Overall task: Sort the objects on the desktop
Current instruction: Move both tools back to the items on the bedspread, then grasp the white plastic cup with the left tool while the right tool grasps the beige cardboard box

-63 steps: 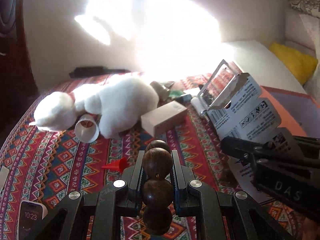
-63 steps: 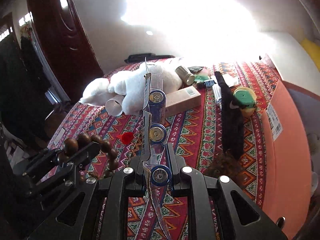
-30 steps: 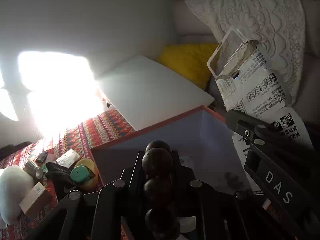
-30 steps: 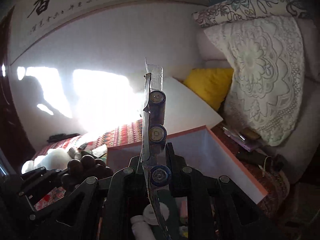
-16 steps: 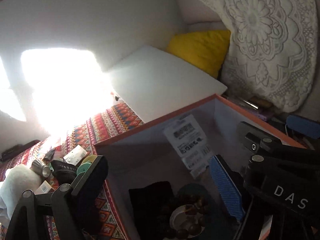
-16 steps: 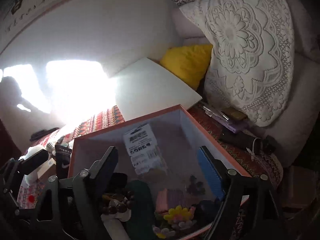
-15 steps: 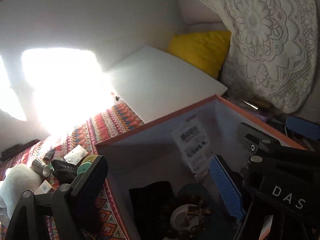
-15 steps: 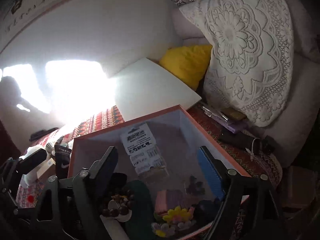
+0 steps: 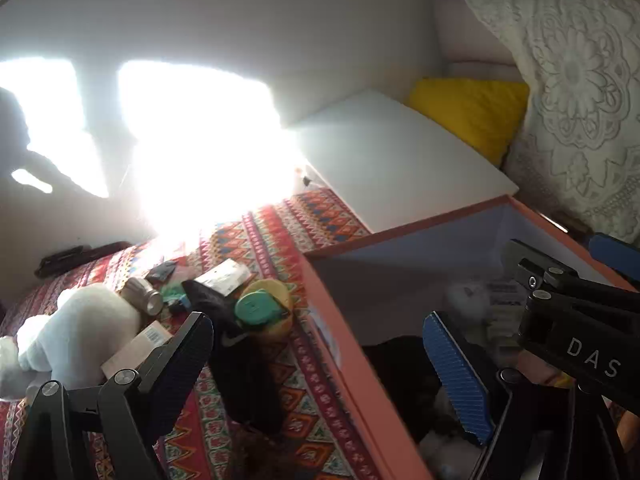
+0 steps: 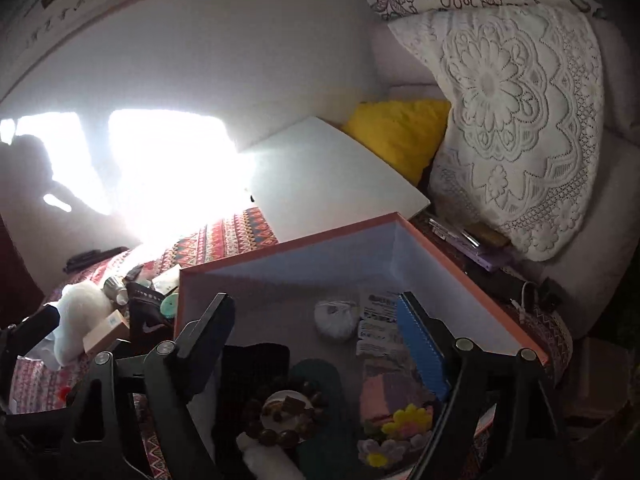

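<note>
Both tools hang with nothing in them. The left gripper [image 9: 320,364] has its jaws spread wide and, by the look of it, opening a touch more; they straddle the near left wall of the orange box [image 9: 360,380], and nothing lies between the pads. The right gripper [image 10: 316,344] is likewise spread wide and empty, hovering over the inside of the box.

Nearest in the box, under the right gripper, lies a string of brown beads [image 10: 280,420] curled around a small white dish. The beads look hard and smooth and would likely roll; they seem well placed where they are. Right of them sits a pink purse with yellow flowers [image 10: 396,408], and farther in a white ball of yarn [image 10: 335,320] beside a card of batteries [image 10: 376,320].

What remains to sort lies outside, on the patterned cloth [image 9: 280,240] left of the box. Nearest is a black sock [image 9: 240,360]: soft and limp, probably best pinched at a bunched fold in the middle. Touching it, the green-lidded yellow tub [image 9: 264,312] is rigid and probably slick, so its sides look the better hold. Farther left are a small cardboard carton [image 9: 136,350], stiff and light, a white plush toy [image 9: 80,336] that will squash under the pads, and a metal cup [image 9: 144,296] on its side.
</note>
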Demonstrator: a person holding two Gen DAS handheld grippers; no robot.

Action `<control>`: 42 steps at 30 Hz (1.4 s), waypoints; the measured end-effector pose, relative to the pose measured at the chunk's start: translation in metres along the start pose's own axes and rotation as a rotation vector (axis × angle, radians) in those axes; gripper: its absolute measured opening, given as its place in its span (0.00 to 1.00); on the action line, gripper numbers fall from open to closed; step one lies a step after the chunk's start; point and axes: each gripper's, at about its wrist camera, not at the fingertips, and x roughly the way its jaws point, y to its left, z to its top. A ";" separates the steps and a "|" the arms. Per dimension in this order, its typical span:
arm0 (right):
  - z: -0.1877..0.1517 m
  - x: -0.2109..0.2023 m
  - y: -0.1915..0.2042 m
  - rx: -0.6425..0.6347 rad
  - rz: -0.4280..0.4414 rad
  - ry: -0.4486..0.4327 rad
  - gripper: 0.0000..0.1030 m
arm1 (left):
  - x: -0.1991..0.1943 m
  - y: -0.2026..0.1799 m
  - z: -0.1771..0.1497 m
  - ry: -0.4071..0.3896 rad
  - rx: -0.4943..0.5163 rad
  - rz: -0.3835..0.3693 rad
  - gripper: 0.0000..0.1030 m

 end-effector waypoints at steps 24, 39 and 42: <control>-0.084 0.054 0.278 -0.328 0.263 0.183 0.83 | 0.054 0.307 -0.136 0.196 -0.360 0.355 0.88; -0.095 0.141 0.332 -0.349 0.267 0.319 0.83 | 0.151 0.410 -0.162 0.298 -0.610 0.338 0.88; -0.098 0.159 0.349 -0.381 0.265 0.310 0.83 | 0.160 0.408 -0.162 0.282 -0.567 0.349 0.70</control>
